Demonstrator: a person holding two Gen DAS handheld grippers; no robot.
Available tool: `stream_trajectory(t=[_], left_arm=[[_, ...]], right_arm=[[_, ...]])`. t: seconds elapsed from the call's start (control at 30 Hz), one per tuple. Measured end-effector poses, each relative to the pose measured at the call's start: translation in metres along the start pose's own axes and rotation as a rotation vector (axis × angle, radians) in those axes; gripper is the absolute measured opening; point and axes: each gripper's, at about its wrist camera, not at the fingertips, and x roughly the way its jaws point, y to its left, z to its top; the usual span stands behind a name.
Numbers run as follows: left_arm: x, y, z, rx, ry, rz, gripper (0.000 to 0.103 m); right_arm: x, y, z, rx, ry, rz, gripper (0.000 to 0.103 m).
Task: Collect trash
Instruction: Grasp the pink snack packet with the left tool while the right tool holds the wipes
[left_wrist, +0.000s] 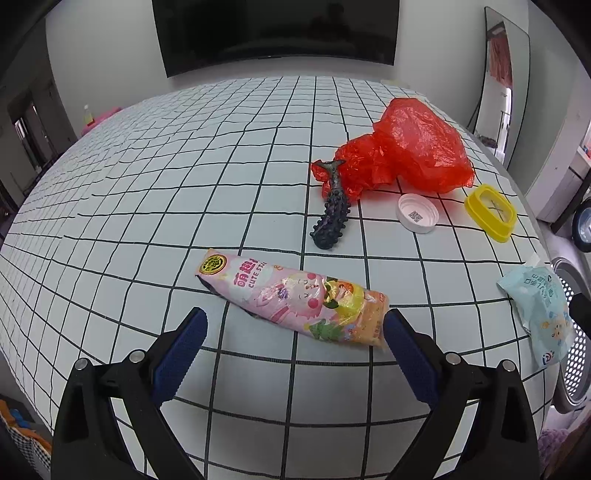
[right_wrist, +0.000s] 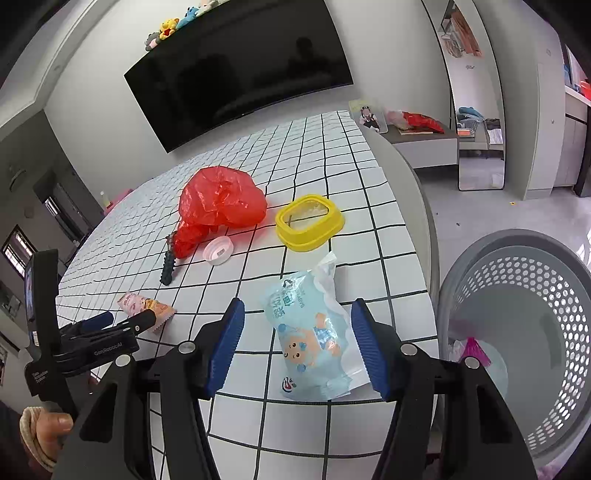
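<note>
A pink snack wrapper (left_wrist: 291, 299) lies on the checked tablecloth (left_wrist: 184, 184), just ahead of my left gripper (left_wrist: 295, 313). That gripper is open; its right fingertip (left_wrist: 393, 321) is close to the wrapper's orange end. The right wrist view shows the same left gripper (right_wrist: 130, 315) at the pink wrapper (right_wrist: 147, 306). A light-blue packet (right_wrist: 314, 332) printed with a cartoon figure lies near the table edge. My right gripper (right_wrist: 297, 303) is open and straddles it, with a clear gap at the left pad. Beyond lie a crumpled red plastic bag (right_wrist: 221, 201), a white cap (right_wrist: 218, 250) and a yellow lid (right_wrist: 309, 221).
A dark spiky fish-shaped toy (left_wrist: 332, 210) lies beside the red bag (left_wrist: 406, 147). A grey perforated basket (right_wrist: 524, 280) stands on the floor right of the table, with some scraps inside. A person's hand (right_wrist: 44, 428) holds the left gripper's handle. A wall television (right_wrist: 240, 74) hangs behind.
</note>
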Motion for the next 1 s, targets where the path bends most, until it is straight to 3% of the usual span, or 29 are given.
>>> stream_trajectory(t=[0.37, 0.53, 1.0], left_arm=[[0.003, -0.008, -0.003, -0.002, 0.004, -0.044, 0.094], [0.013, -0.011, -0.008, 0.012, 0.030, -0.024, 0.094], [-0.010, 0.054, -0.030, -0.056, 0.000, 0.076, 0.094]], right_arm=[[-0.005, 0.008, -0.004, -0.014, -0.002, -0.008, 0.059], [-0.007, 0.008, -0.005, -0.012, -0.002, -0.017, 0.059], [-0.008, 0.032, -0.014, -0.058, 0.007, -0.010, 0.059]])
